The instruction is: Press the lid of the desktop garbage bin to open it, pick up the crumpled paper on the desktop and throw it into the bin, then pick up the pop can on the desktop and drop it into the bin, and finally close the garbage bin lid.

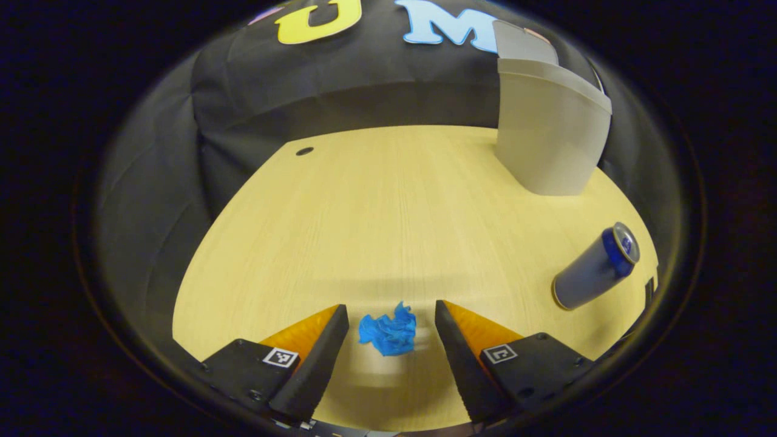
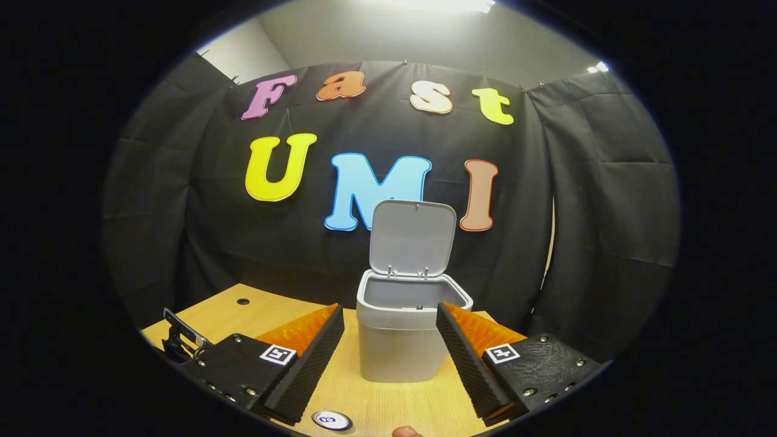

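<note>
A blue crumpled paper (image 1: 388, 330) lies on the wooden desktop (image 1: 388, 212), between the spread fingers of my left gripper (image 1: 391, 318), which is open and not touching it. A blue pop can (image 1: 595, 267) stands at the right of the left gripper view. The grey bin (image 1: 549, 130) stands at the far right there, lid raised. In the right gripper view the bin (image 2: 397, 343) sits straight ahead with its lid (image 2: 413, 238) upright and its inside showing. My right gripper (image 2: 390, 321) hovers open in front of it, holding nothing. The can's top (image 2: 331, 419) peeks in at the bottom edge.
A small dark hole (image 1: 304, 151) marks the desktop's far left corner. Part of the other gripper (image 2: 182, 338) shows at the left of the right gripper view. Black cloth walls close in the desk on the far sides.
</note>
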`<state>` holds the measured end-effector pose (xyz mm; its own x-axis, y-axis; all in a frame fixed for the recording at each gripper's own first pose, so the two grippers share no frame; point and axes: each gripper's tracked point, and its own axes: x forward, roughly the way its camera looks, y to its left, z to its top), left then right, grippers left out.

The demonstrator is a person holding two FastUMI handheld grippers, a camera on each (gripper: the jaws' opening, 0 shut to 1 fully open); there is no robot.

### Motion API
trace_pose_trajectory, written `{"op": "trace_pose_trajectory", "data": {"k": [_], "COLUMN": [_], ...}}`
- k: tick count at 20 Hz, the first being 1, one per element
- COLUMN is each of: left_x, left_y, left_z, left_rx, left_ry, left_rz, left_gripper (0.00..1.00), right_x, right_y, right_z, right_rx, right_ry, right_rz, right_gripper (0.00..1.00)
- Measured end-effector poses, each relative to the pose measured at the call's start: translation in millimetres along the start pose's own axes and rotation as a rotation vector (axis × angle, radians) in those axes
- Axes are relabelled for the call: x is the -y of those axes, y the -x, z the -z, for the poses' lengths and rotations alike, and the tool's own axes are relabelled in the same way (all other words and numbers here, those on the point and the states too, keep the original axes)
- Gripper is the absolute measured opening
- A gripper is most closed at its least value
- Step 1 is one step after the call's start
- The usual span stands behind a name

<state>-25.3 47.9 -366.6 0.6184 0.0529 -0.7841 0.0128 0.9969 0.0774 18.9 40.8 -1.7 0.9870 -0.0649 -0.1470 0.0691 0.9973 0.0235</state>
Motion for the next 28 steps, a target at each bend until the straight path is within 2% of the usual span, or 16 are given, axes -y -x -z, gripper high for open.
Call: {"op": "trace_pose_trajectory", "data": {"k": [2, 4, 5, 6, 9, 10, 13, 14, 17, 19, 23, 24, 25, 26, 28], "left_x": [6, 10, 10, 9, 7, 8, 8, 5, 0, -4, -15, -17, -19, -23, -24], "left_y": [-5, -9, -11, -13, -17, -18, -19, -20, -21, -23, -27, -28, -29, -29, -29], "left_z": [8, 17, 20, 21, 19, 14, -6, -15, -49, -77, -148, -168, -190, -233, -290], "left_rx": [-0.026, -0.062, -0.071, -0.077, -0.096, -0.093, -0.092, -0.094, -0.087, -0.082, -0.061, -0.057, -0.054, -0.033, 0.006], "left_ry": [-0.008, -0.013, -0.015, -0.019, -0.022, -0.024, -0.033, -0.038, -0.041, -0.048, -0.057, -0.051, -0.044, -0.031, 0.0], "left_rz": [0.008, 0.02, 0.022, 0.022, 0.025, 0.029, 0.04, 0.033, 0.034, 0.029, 0.015, 0.017, 0.022, 0.027, 0.061], "left_gripper": [0.92, 0.95, 1.0, 0.95, 0.93, 0.9, 0.7, 0.58, 0.58, 0.41, 0.26, 0.22, 0.22, 0.19, 0.13], "right_x": [-2, -3, -5, -6, -2, 0, 3, 4, 5, 5, 7, 8, 9, 10, 12], "right_y": [-1, 0, -1, -1, -1, -2, -2, -3, -3, -4, -4, -4, -4, -4, -3], "right_z": [1, 1, 2, 3, 5, 5, 7, 7, 9, 10, 10, 9, 9, 8, 8], "right_rx": [-0.007, -0.008, -0.008, -0.011, -0.016, -0.016, -0.02, -0.022, -0.026, -0.026, -0.022, -0.02, -0.02, -0.018, -0.015], "right_ry": [-0.003, 0.005, 0.012, 0.018, 0.023, 0.024, 0.02, 0.018, 0.016, 0.017, 0.015, 0.014, 0.014, 0.014, 0.014], "right_rz": [-0.013, -0.014, -0.018, -0.021, -0.02, -0.016, -0.01, -0.01, -0.011, -0.01, -0.009, -0.008, -0.007, -0.005, -0.002], "right_gripper": [0.98, 0.98, 0.98, 0.98, 0.98, 0.98, 0.98, 0.98, 0.98, 0.98, 0.98, 0.98, 0.98, 0.98, 0.96]}}
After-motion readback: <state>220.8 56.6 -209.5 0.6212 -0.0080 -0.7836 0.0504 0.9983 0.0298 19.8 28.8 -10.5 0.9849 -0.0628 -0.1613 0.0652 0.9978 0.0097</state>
